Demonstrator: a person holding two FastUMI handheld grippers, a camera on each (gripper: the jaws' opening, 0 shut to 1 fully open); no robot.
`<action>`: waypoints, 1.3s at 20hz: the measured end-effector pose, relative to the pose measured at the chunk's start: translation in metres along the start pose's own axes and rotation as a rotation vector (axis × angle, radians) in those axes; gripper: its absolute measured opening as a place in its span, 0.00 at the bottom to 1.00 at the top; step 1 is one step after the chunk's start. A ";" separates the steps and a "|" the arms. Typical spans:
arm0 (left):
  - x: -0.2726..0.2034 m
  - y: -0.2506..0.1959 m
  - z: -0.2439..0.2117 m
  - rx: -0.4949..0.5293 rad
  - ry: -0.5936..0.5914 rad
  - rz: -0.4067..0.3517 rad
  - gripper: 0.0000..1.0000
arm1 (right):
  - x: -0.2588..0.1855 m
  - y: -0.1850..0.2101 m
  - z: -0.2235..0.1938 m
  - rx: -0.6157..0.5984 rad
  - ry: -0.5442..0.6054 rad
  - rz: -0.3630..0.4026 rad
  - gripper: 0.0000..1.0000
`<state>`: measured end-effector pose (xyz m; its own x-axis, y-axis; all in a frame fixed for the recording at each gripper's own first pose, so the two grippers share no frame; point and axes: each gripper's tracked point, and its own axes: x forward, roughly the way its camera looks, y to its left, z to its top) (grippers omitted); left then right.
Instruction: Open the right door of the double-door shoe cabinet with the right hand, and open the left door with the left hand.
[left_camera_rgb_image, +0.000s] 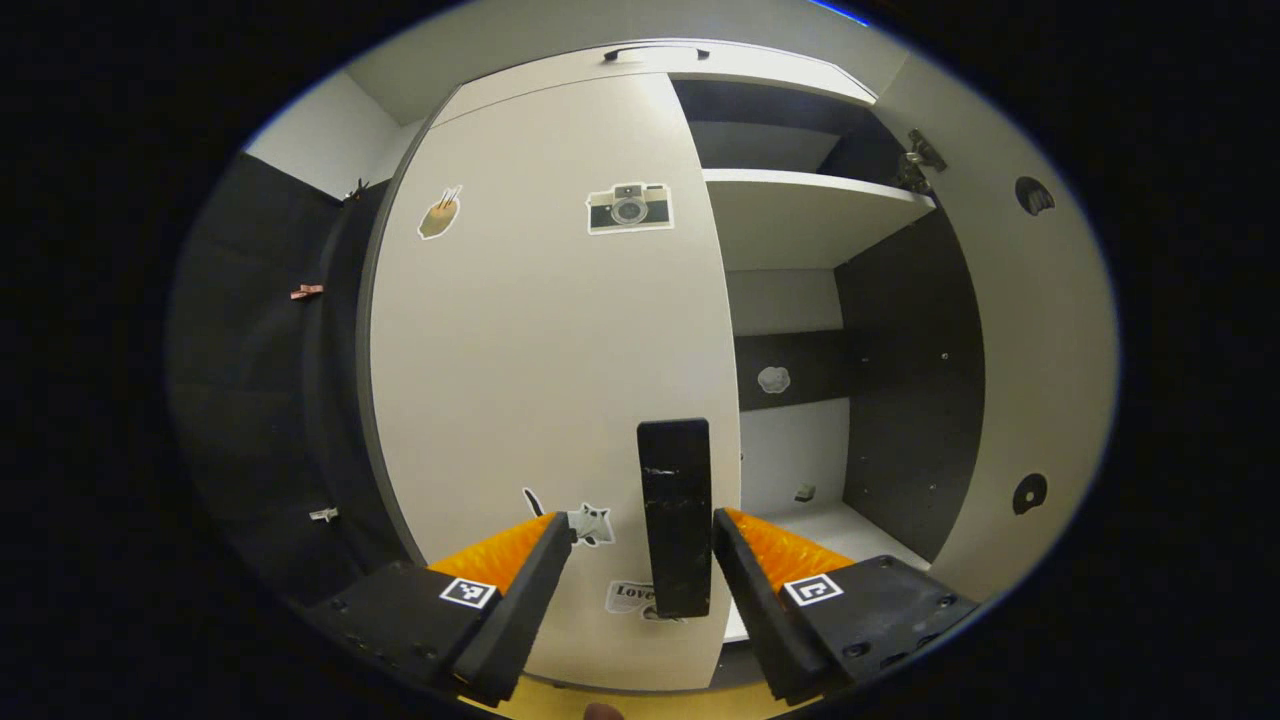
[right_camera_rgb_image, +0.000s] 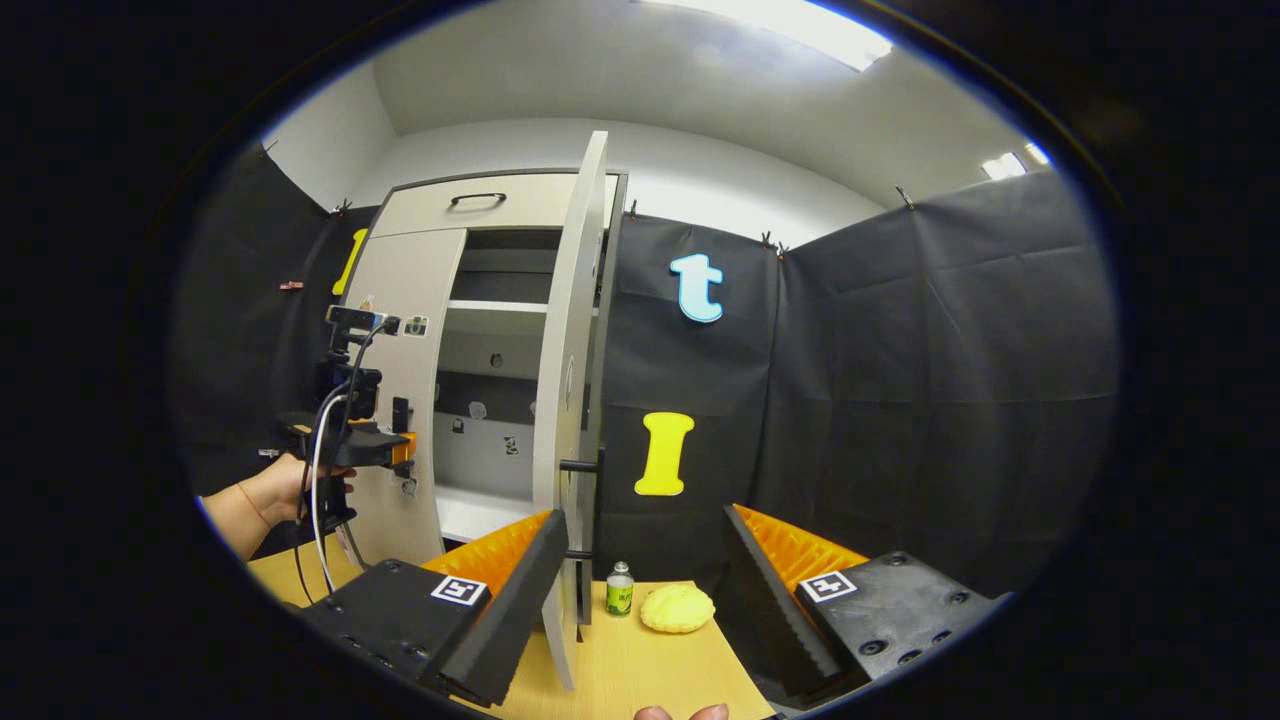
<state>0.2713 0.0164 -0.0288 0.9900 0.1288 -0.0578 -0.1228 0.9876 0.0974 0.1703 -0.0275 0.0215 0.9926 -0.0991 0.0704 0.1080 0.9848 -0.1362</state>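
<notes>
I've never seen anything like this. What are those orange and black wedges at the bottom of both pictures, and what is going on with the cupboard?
They are two-finger grippers a person holds, each carrying a camera. In the left gripper view, the left gripper is open, its fingers either side of the black handle of the closed left door. In the right gripper view, the right gripper is open and empty; the right door already stands open. A hand holds the other gripper at the cabinet. A small bottle and a yellow bun-like thing lie on the wooden table.

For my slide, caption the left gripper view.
Open left gripper lines its fingers up around the closed left door's black handle; the right door already stands open.
</notes>
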 end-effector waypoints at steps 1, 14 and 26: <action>0.004 -0.002 0.000 -0.004 0.002 -0.004 0.88 | 0.001 -0.001 -0.001 0.001 0.006 -0.002 0.97; 0.009 -0.021 -0.009 -0.050 0.055 -0.105 0.23 | -0.006 -0.004 -0.003 0.041 0.017 -0.028 0.98; -0.044 0.013 -0.015 -0.137 0.054 -0.211 0.19 | -0.025 0.020 -0.001 0.083 0.008 0.015 0.98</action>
<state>0.2248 0.0245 -0.0402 0.9900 -0.0803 -0.1159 0.0740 0.9956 -0.0573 0.1476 -0.0052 0.0155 0.9945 -0.0847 0.0614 0.0881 0.9946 -0.0546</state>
